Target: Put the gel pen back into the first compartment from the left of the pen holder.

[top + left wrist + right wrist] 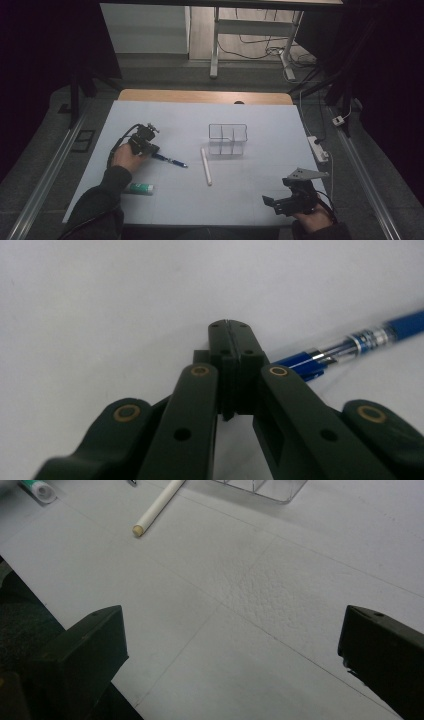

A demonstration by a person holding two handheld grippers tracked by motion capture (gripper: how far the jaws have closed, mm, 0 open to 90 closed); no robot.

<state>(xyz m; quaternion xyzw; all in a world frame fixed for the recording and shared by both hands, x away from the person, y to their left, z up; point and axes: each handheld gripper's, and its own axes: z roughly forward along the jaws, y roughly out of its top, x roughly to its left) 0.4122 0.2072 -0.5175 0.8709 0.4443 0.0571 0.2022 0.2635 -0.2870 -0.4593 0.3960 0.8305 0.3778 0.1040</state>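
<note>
My left gripper (pixel 228 327) clamped on blue pen (pixel 350 342), pen sticking out to its right, my right gripper (pixel 232 645) jaws wide apart over bare table (pixel 280 595)

I observe a wooden table (pixel 150 95) covered by a white sheet (pixel 260 200). Lying directly on the sheet: a white cylindrical stick (pixel 206 166) near centre, a clear compartmented plastic organiser (pixel 228 139) just beyond it, and a green-and-white tube (pixel 139 188) near the left front edge.
</note>
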